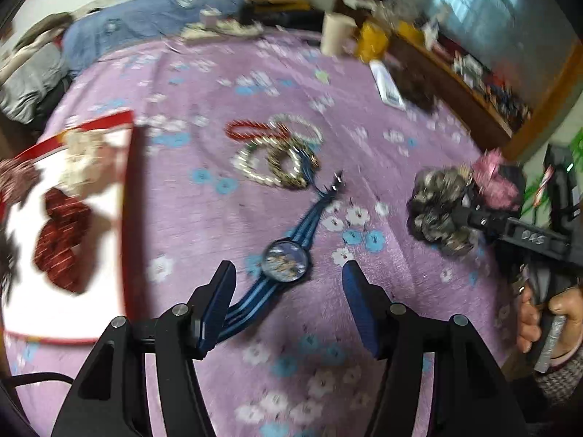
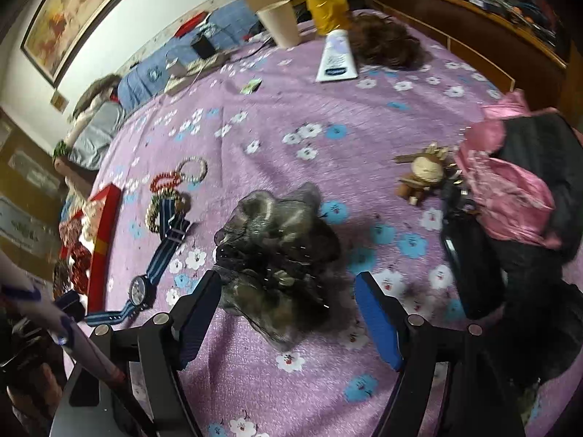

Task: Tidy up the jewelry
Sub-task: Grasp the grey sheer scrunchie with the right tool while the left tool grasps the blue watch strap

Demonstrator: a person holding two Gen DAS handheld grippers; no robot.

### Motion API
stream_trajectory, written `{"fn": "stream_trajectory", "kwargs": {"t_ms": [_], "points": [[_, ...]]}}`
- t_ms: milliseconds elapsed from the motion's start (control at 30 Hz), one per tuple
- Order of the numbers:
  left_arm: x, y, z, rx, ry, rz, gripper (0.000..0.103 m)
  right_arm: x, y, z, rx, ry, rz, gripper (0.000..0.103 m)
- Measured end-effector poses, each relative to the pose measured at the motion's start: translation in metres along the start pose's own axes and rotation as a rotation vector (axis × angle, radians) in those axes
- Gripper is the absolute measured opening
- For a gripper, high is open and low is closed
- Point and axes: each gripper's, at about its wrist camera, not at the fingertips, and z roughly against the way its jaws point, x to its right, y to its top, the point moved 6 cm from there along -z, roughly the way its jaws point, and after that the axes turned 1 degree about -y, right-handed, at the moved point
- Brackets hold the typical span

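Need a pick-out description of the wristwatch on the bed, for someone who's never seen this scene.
Start from the purple floral bedspread and find the red-edged box at its left. Just right of it, in front of the open left gripper, lies the wristwatch with a round dark face and blue striped fabric strap. Unlike the beaded bracelets beyond it, it is flat, strapped and has a dial.

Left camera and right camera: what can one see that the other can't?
Only the left camera shows the inside of the red box, with dark red items on its white floor. Only the right camera shows the monkey toy and the framed picture on the wall. Both show the watch, the bracelets, the grey scrunchie and the purple flowered cover.
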Motion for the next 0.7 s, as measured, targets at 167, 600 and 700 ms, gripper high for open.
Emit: {"fn": "stream_trajectory", "kwargs": {"t_ms": [167, 600, 700], "points": [[0.005, 0.000, -0.044, -0.068, 0.030, -0.047, 0.059, -0.003, 0.003, -0.014, -0.016, -0.012, 0.010, 0.079], [0.005, -0.001, -0.059, -0.082, 0.083, -0.069, 0.041, -0.007, -0.002, -0.021, -0.041, 0.055, -0.044, 0.015], [0.007, 0.000, -0.044, -0.051, 0.082, -0.050, 0.041, -0.006, -0.005, 0.002, -0.010, 0.072, -0.056, 0.014]]}}
